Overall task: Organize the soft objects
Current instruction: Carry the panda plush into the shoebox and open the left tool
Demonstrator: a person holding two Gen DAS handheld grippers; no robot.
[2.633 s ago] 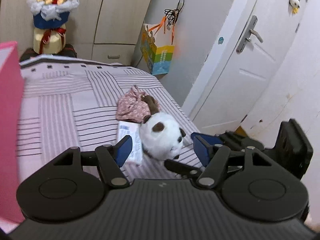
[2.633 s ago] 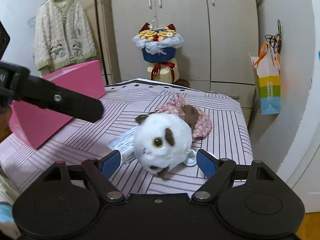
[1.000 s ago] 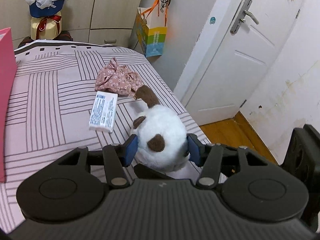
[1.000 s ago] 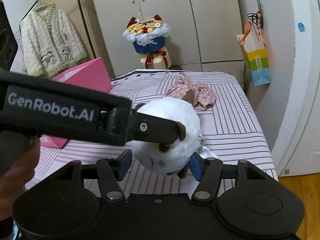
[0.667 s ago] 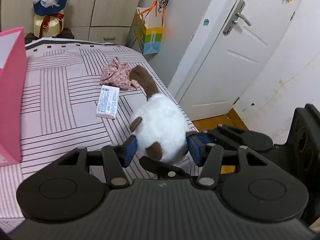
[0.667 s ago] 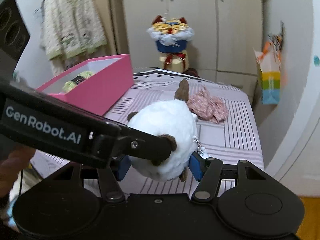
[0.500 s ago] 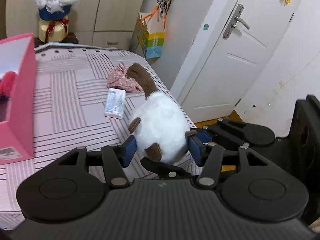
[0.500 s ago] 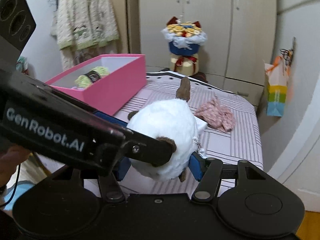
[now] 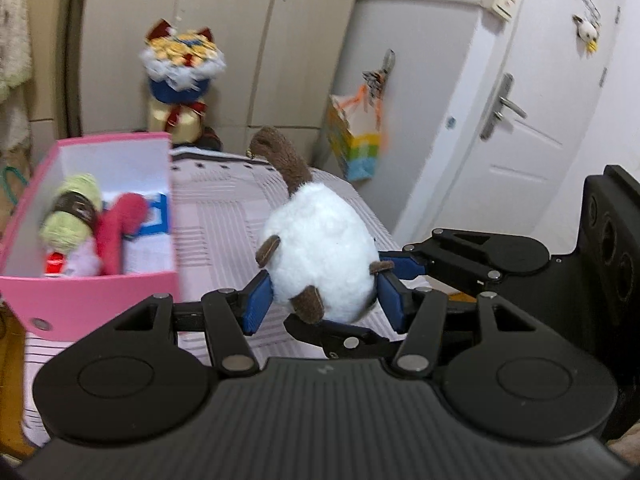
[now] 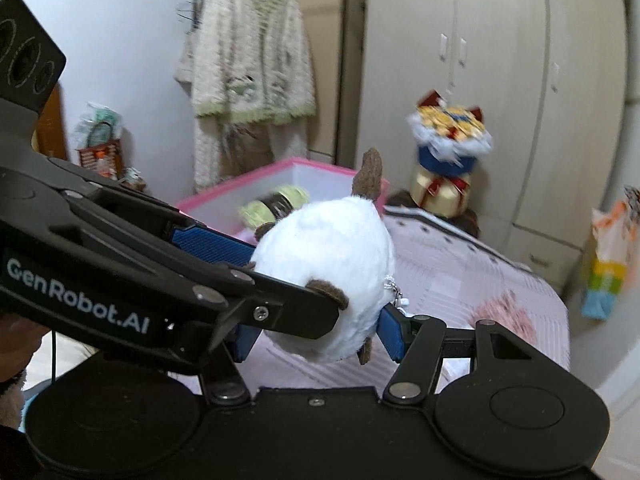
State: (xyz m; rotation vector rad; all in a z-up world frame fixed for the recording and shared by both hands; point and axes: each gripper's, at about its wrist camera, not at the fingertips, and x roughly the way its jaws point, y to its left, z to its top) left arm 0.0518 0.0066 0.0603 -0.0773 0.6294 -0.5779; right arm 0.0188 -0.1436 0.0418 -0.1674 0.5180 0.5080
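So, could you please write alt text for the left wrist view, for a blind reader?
Both the left gripper and right gripper clamp a white plush toy above a striped bed. To the left, an open pink box holds yarn and other soft things.

"GenRobot.AI" in white on the left claw (image 10: 312,276) body, right wrist view
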